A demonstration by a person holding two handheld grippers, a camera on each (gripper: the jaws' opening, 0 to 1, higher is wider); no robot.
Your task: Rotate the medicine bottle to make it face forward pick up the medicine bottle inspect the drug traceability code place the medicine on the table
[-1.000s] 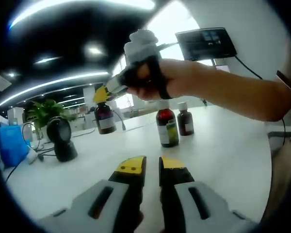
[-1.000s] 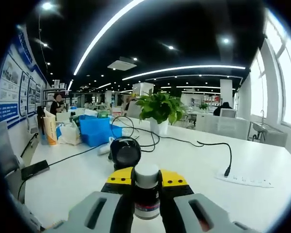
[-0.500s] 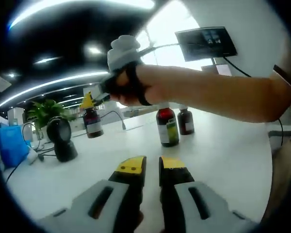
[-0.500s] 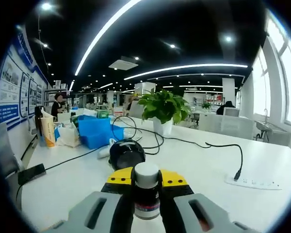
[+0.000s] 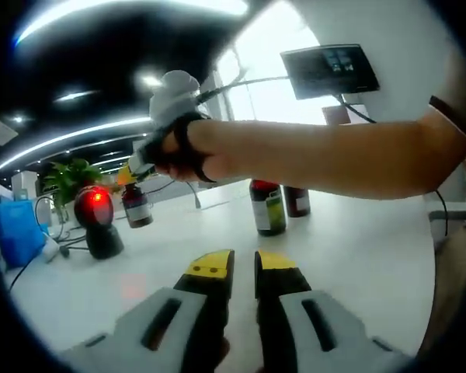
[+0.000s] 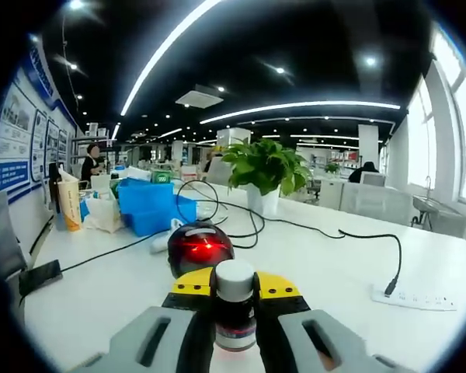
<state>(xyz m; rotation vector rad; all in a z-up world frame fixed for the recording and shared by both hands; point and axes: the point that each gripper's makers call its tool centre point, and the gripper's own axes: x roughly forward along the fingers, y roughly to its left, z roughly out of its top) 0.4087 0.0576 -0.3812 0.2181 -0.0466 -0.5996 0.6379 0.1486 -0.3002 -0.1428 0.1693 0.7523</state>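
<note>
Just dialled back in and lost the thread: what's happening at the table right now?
The right gripper is shut on a small dark medicine bottle with a white cap, holding it up in front of the round black scanner, whose window glows red. The left gripper hangs low over the white table, its jaws close together with nothing between them. Two more dark bottles stand on the table behind the person's arm.

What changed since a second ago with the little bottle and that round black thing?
The right claw, shut on the small bottle, carried it closer to the scanner, which now glows red. The left claw stayed put, and the two bottles on the table did not move.
</note>
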